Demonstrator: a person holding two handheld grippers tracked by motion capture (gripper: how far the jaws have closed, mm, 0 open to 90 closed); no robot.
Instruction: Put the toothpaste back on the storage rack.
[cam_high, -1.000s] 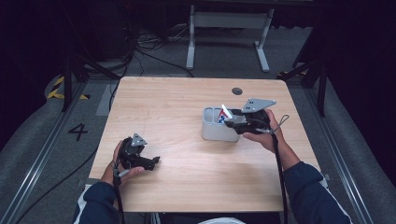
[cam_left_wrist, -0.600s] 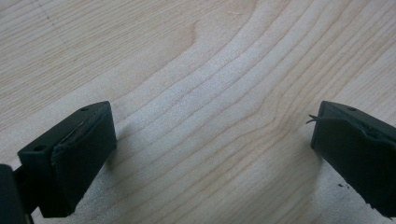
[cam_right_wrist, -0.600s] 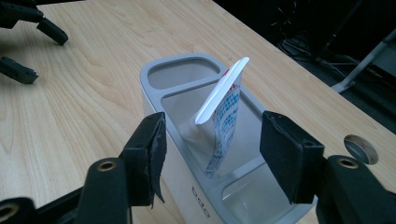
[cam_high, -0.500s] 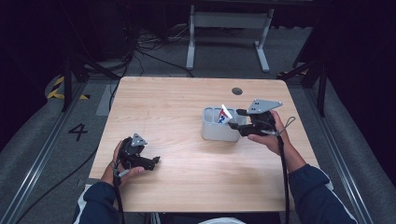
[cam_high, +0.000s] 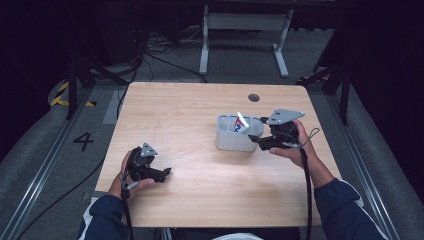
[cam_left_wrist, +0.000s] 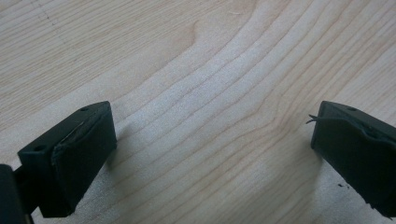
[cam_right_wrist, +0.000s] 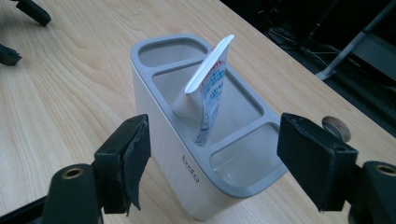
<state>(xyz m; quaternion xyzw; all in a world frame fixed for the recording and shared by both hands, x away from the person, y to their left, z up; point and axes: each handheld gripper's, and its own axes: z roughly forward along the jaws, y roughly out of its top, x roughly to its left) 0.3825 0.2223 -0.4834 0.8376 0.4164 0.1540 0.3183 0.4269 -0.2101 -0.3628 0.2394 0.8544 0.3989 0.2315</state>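
White toothpaste tube (cam_right_wrist: 205, 88) stands tilted in the middle compartment of the grey-rimmed holder (cam_right_wrist: 187, 154). Right gripper (cam_right_wrist: 212, 161) has just been opening, jaws wide and released just beside the holder, nothing between them: placement judged complete. Left gripper (cam_left_wrist: 205, 154) rests open, empty, over the table (cam_high: 190, 105).

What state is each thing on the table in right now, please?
Holder: upright on the table, three compartments.
Tube: standing tilted in the middle compartment, flat end up, released.
Right tongs: open, just been opening, jaws either side of the holder's end.
Left tongs: open, nothing between the jaws, low over bare wood.
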